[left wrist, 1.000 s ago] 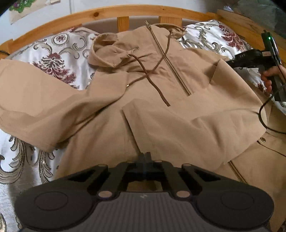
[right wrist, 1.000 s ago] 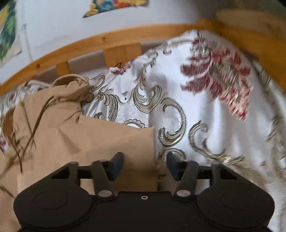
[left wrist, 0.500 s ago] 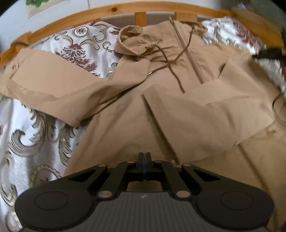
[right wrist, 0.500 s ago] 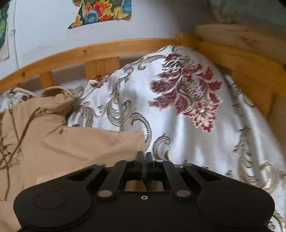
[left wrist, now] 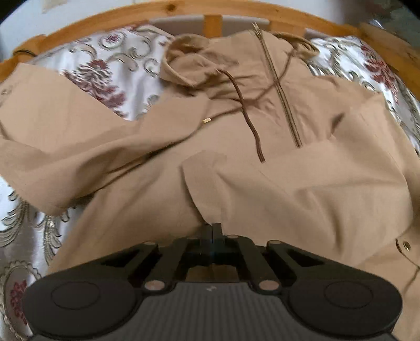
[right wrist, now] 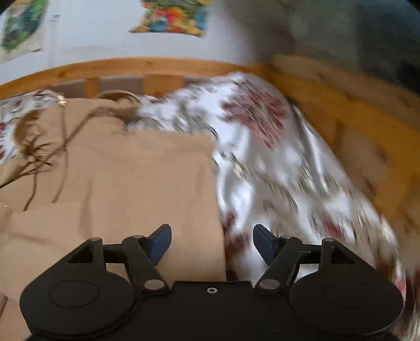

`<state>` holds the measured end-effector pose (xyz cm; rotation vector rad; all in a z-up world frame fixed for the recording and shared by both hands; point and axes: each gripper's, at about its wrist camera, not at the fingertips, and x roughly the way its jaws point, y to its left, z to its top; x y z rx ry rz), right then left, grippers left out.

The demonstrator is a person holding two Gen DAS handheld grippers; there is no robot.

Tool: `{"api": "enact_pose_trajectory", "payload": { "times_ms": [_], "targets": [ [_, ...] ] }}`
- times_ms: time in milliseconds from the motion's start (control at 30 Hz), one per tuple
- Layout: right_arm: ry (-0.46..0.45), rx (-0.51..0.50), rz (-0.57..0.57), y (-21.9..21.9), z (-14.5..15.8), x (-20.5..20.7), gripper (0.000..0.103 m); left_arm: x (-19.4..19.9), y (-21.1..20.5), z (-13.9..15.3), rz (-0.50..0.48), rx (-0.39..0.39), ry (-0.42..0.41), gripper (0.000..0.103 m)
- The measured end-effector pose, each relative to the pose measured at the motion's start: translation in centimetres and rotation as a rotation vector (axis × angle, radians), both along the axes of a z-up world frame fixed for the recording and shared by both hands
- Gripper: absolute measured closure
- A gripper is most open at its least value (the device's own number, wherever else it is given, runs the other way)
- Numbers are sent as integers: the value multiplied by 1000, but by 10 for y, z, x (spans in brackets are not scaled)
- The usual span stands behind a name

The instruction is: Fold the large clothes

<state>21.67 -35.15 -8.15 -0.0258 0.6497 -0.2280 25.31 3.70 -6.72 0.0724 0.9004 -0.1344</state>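
Note:
A tan hooded jacket with a zipper and brown drawstrings lies spread on the bed. Its right sleeve is folded across the chest; its left sleeve stretches out to the left. My left gripper is shut, its tips at the lower edge of the folded sleeve; whether it pinches cloth I cannot tell. In the right wrist view the jacket's folded right side lies flat. My right gripper is open and empty above the jacket's right edge.
A white bedspread with red and gold floral pattern covers the bed. A wooden bed frame runs along the far side and the right. Pictures hang on the wall behind.
My right gripper shut half a second ago on the jacket's edge and has now opened and pulled back. The left gripper stayed shut and its view swung left, then back.

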Motion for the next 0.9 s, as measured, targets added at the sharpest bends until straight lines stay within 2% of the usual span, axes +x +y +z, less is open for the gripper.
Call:
{"api": "enact_pose_trajectory", "payload": {
  "times_ms": [100, 167, 233, 333, 400, 433, 500, 533, 567, 633, 767, 833, 900],
  "targets": [
    [19, -23, -46, -1, -18, -3, 35, -18, 0, 8, 53, 72, -64, 103],
    [21, -60, -50, -2, -30, -5, 35, -31, 5, 10, 100, 100, -58, 103],
    [0, -92, -31, -1, -40, -11, 32, -34, 10, 4, 93, 106, -12, 103],
    [-2, -156, -2, 10, -48, -11, 30, -34, 10, -3, 48, 112, -2, 103],
    [-7, -173, 0, 13, -49, -11, 31, -31, 17, 1, 64, 58, 8, 102],
    [-15, -176, 3, 14, -47, -12, 31, -32, 21, 4, 68, 24, 13, 93],
    [-32, -167, 12, 13, -44, -13, 31, -37, 29, 11, 69, -8, 2, 68],
    [-39, -159, 15, 13, -42, -15, 30, -42, 35, 15, 67, -11, -15, 37],
    [-45, -148, 21, 13, -39, -16, 29, -47, 41, 19, 74, -12, -41, 22],
    [-57, -133, 34, 14, -33, -18, 23, -55, 55, 29, 108, -16, -114, 20],
    [-101, -114, 64, 20, -21, -24, 11, -48, 96, 52, 183, -25, -127, 11],
    [-124, -111, 84, 25, -15, -29, 2, -40, 119, 67, 264, -31, -152, 3],
    [-143, -115, 110, 32, -10, -35, 1, -26, 142, 81, 354, -26, -183, 0]
  ]
}}
